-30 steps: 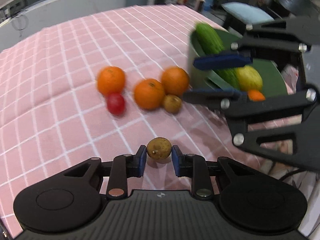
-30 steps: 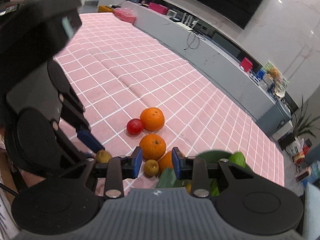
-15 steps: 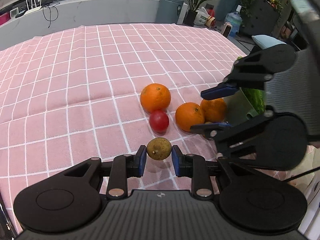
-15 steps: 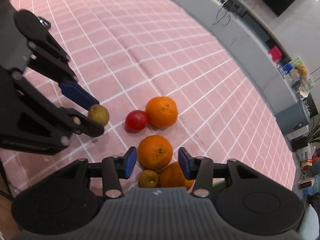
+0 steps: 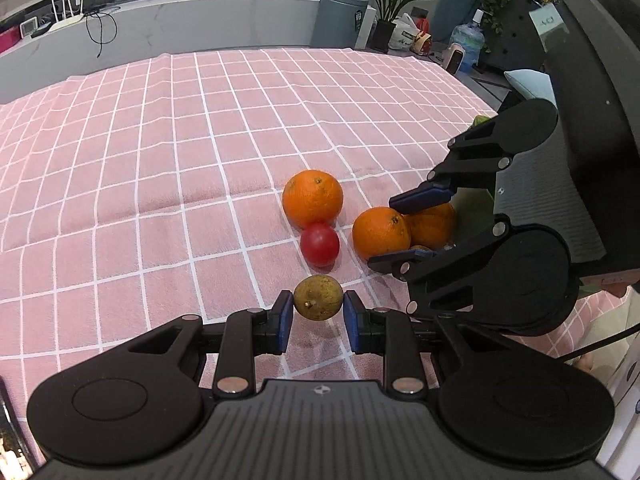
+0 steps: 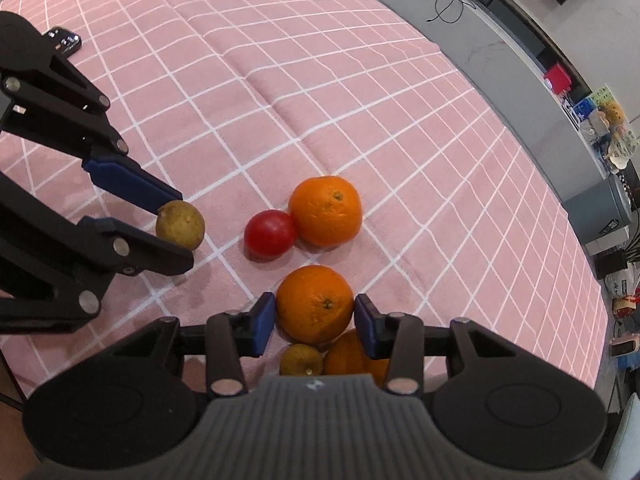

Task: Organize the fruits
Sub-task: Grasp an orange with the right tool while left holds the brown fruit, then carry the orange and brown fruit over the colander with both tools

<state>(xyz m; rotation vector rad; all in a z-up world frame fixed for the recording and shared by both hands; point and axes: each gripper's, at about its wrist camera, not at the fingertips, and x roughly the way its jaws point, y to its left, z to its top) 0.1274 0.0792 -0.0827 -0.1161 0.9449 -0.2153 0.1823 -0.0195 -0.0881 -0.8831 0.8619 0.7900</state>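
Left gripper (image 5: 318,314) pinches a small brownish-green fruit (image 5: 318,297) above the pink checked tablecloth (image 5: 160,160). Right gripper (image 6: 315,318) jaws closing around an orange (image 6: 315,304); contact unclear. Tomato (image 6: 269,233), second orange (image 6: 325,210) touching, mid-table, well off every edge.

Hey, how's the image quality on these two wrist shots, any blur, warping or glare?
Left wrist view: sharp, the checked tablecloth bows from fisheye, soft shadow under the tomato. Right wrist view: sharp too, grid lines curve toward the edges, no glare.
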